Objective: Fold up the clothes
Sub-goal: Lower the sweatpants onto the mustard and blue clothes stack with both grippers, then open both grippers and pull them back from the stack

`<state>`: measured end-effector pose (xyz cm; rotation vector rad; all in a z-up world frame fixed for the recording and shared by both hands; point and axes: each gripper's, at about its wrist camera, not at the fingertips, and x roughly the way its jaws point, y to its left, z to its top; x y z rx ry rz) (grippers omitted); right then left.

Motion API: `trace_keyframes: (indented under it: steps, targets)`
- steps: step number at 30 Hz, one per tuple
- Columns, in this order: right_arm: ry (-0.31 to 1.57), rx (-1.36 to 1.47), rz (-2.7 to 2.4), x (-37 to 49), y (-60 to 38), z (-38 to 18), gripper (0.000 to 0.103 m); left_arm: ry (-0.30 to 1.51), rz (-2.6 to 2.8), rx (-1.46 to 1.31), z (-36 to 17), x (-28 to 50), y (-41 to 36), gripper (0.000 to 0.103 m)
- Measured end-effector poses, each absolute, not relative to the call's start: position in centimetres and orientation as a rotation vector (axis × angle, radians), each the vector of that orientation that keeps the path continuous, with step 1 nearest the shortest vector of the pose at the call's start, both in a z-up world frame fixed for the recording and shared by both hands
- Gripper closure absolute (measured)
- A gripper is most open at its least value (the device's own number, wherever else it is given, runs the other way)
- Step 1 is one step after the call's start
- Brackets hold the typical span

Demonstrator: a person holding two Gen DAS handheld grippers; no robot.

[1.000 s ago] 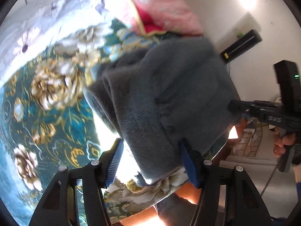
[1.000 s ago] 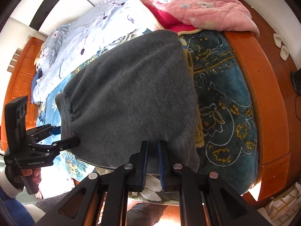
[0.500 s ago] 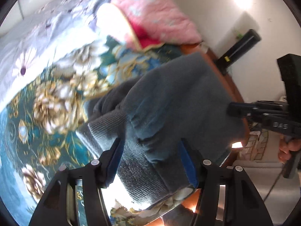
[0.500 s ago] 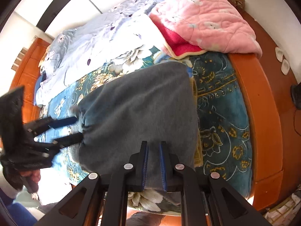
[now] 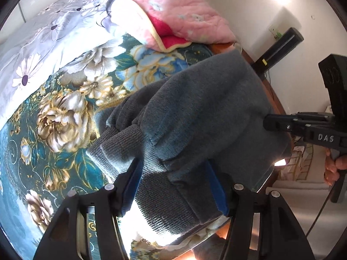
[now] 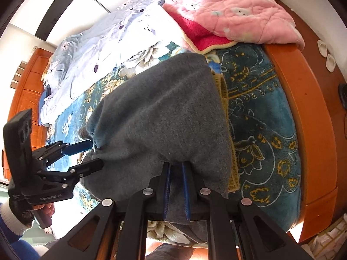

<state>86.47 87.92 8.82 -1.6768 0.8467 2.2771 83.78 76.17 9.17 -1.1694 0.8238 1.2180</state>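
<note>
Two hand-held grippers hold a grey sweater [image 6: 164, 117] at its near edge, above a bed covered by a teal flowered blanket [image 5: 63, 117]. The garment lies draped over the near right part of the blanket, its far end close to a pink quilt [image 6: 234, 10] and its right side just beside the wooden bed frame [image 6: 312, 117].

Left gripper [image 5: 173, 184]: jaws half spread, with the ribbed hem bunched between them; the blue pads [image 5: 214, 186] appear to press the thick roll of fabric, so this reads as a grip on a wide fold.

Right gripper [image 6: 176, 186]: jaws pressed nearly together, pinching a thin layer of the sweater at the near edge.

The step in hand is judged to be carrying the near edge over toward the far end to make a fold. To do it well, both grippers should travel together at equal height, keeping the edge taut between them, so that the cloth lands flat and square. Letting go should wait until the edge rests on the layer below.
</note>
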Motion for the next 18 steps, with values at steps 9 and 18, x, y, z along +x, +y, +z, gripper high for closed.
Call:
trace_keyframes:
  steps: [9, 18]
  targets:
    - [0.666, -1.583, 2.354, 87.6, 84.9, 12.0, 0.087, 0.731, 1.245, -1.11, 13.0, 84.2, 73.3, 0.041]
    - [0.644, -1.551, 2.369, 89.5, 80.4, 11.9, 0.069, 0.626, 1.291, -1.088, 14.0, 84.0, 69.7, 0.011]
